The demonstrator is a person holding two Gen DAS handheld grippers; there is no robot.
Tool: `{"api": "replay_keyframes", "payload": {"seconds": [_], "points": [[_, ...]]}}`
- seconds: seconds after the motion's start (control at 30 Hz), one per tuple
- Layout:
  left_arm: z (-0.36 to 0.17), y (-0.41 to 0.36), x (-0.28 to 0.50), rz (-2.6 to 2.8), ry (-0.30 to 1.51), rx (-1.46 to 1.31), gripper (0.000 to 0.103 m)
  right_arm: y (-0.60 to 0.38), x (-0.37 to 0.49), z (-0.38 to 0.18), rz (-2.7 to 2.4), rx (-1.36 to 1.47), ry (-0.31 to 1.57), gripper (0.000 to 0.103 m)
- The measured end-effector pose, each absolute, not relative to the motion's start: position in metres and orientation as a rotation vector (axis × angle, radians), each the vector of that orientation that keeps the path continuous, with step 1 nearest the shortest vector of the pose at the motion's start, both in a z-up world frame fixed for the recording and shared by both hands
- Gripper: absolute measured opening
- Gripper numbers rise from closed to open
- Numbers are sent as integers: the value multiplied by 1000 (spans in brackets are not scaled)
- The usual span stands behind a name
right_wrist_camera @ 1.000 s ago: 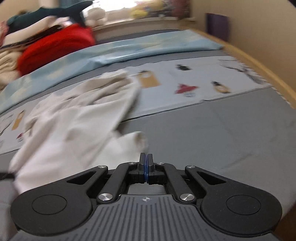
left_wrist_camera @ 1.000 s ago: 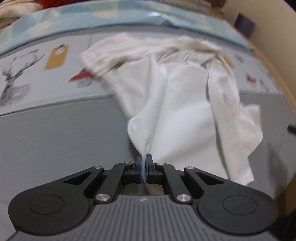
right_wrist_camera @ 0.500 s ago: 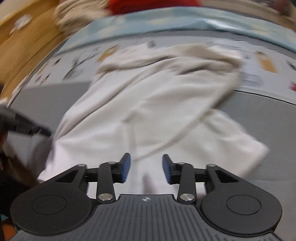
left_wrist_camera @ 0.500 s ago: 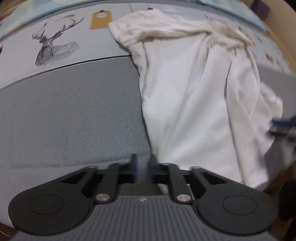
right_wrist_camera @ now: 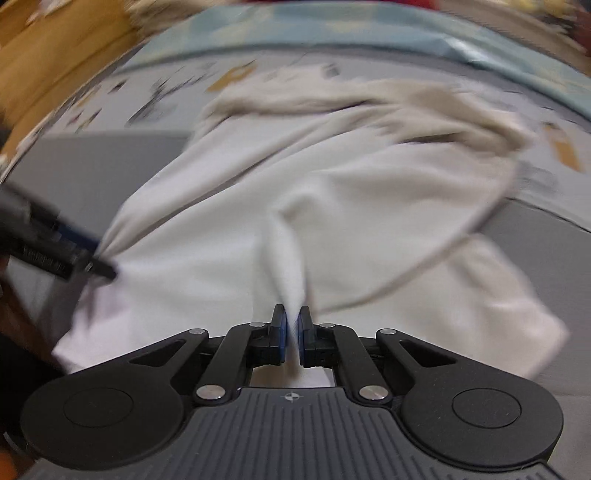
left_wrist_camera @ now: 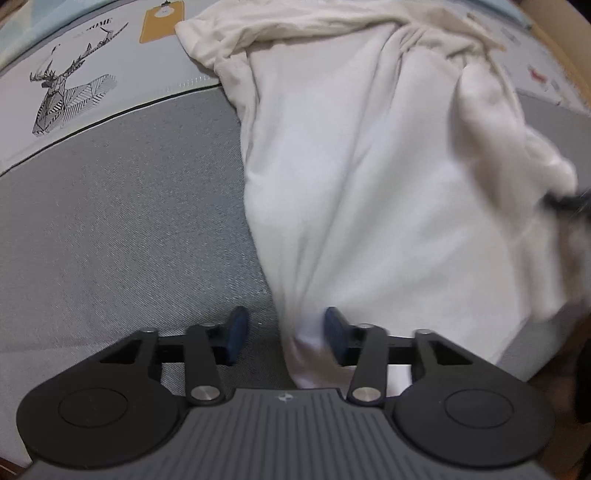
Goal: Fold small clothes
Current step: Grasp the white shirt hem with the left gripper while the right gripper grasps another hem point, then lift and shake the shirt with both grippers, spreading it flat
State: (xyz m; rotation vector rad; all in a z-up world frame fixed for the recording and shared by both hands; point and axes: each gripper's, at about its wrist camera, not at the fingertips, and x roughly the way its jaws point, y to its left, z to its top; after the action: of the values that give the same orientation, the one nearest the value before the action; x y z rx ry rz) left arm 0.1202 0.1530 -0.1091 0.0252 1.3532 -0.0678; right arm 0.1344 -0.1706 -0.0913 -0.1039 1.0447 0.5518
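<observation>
A white garment (left_wrist_camera: 369,166) lies crumpled on the grey bedcover (left_wrist_camera: 129,229), its near edge toward me. My left gripper (left_wrist_camera: 282,336) is open, with a corner of the garment lying loose between its blue pads. In the right wrist view the garment (right_wrist_camera: 351,192) is blurred. My right gripper (right_wrist_camera: 291,332) is shut on a pinched ridge of its near edge. The left gripper (right_wrist_camera: 74,254) shows at the left of that view, at the garment's left corner.
The bedcover has a white printed band with a deer drawing (left_wrist_camera: 70,92) and an orange tag (left_wrist_camera: 160,18). A light blue blanket (right_wrist_camera: 369,26) lies beyond it. A wooden bed frame (right_wrist_camera: 44,55) runs along the far left of the right wrist view.
My left gripper has opened and let go of the garment's corner. My right gripper swung over to the garment, opened, then shut on its near edge.
</observation>
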Motion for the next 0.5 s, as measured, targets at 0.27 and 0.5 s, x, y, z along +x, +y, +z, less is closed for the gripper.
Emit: {"api": "replay_keyframes", "payload": {"seconds": [0.27, 0.5], "points": [[-106, 150, 126, -82, 1327, 131, 5, -393, 205, -89, -20, 243, 964, 4], [-91, 173, 128, -25, 1320, 58, 7, -484, 216, -85, -630, 226, 785, 20]]}}
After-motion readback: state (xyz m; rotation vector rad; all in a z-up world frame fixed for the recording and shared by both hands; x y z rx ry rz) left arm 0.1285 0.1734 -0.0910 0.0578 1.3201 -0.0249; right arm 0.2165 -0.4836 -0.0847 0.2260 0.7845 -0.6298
